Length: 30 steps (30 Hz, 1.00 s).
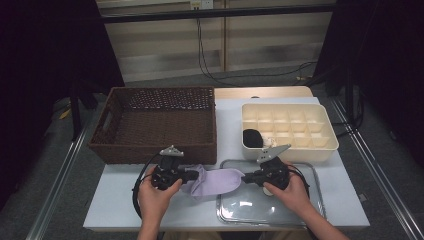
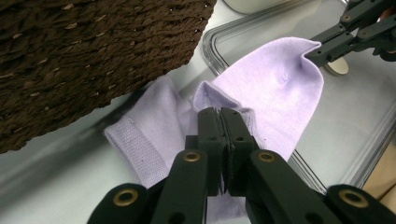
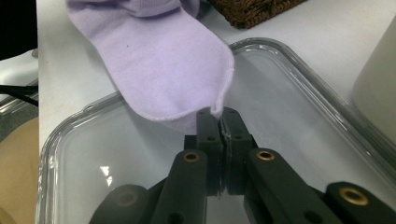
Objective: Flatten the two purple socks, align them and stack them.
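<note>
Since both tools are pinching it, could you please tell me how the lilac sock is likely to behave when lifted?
The lilac sock is probably floppy: it folds and puckers where the left tool pinches it. It likely sags between that and the right tool, which holds only an edge. It seems light, thin knit, unlikely to slip.

Both grippers black: left gripper (image 1: 191,175), right gripper (image 1: 247,178). Brass-coloured rivets on linkage arms, grey 3-cornered plate atop each, black cable loops. Forearms bare.

You've got a brown wicker basket (image 1: 160,125) sitting left of the cream divider tray (image 1: 287,131) on the white table (image 1: 125,200). One front-left cell of that tray holds a black bundle (image 1: 252,138), and just in front lies a clear tray (image 1: 300,210).
</note>
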{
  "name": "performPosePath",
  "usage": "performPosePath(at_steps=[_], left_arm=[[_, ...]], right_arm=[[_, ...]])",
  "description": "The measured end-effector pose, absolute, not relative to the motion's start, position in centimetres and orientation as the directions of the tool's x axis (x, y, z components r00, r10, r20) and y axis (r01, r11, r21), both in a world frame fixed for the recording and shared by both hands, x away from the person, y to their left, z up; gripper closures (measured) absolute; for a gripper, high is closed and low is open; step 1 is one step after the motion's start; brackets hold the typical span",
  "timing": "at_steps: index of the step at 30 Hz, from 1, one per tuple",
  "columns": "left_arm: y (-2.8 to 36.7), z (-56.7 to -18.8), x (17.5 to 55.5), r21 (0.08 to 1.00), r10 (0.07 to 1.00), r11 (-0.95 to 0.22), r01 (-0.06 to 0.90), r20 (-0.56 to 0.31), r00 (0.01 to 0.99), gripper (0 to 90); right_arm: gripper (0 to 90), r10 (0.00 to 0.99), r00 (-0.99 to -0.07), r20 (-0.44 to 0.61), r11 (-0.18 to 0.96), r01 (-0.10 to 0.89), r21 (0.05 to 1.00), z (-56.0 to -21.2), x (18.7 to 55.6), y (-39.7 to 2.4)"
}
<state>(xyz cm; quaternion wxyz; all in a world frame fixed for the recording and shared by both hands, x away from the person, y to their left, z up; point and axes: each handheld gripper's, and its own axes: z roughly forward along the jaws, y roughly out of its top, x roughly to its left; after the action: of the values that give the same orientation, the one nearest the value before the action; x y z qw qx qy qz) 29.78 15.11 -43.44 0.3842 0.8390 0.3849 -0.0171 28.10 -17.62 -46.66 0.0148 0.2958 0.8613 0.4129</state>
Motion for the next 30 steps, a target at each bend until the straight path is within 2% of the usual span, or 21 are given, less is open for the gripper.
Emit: performPosePath(at_steps=[11, 21, 25, 28, 30], left_arm=[[15.2, -43.7, 30.3, 0.633, 0.649, -0.396, 0.665, -0.319, 0.69, 90.0], [14.8, -44.3, 30.4, 0.614, 0.656, -0.415, 0.671, -0.309, 0.688, 88.5], [14.9, -44.6, 30.6, 0.619, 0.677, -0.413, 0.669, -0.283, 0.68, 76.5], [15.2, -44.8, 30.7, 0.619, 0.684, -0.402, 0.675, -0.288, 0.671, 62.9], [15.4, -44.7, 30.6, 0.617, 0.693, -0.405, 0.674, -0.274, 0.667, 59.3]], right_arm=[[88.5, 0.541, -0.821, 0.183, 0.5, 0.49, 0.714, -46.3, 27.5, -19.4], [88.4, 0.561, -0.805, 0.194, 0.484, 0.509, 0.712, -46.4, 27.1, -21.2], [86.1, 0.573, -0.797, 0.192, 0.481, 0.517, 0.709, -46.4, 26.9, -21.6], [68.9, 0.593, -0.793, 0.139, 0.485, 0.49, 0.724, -45.8, 26.8, -21.4], [67.1, 0.598, -0.792, 0.119, 0.483, 0.475, 0.735, -45.2, 26.9, -21.1]])
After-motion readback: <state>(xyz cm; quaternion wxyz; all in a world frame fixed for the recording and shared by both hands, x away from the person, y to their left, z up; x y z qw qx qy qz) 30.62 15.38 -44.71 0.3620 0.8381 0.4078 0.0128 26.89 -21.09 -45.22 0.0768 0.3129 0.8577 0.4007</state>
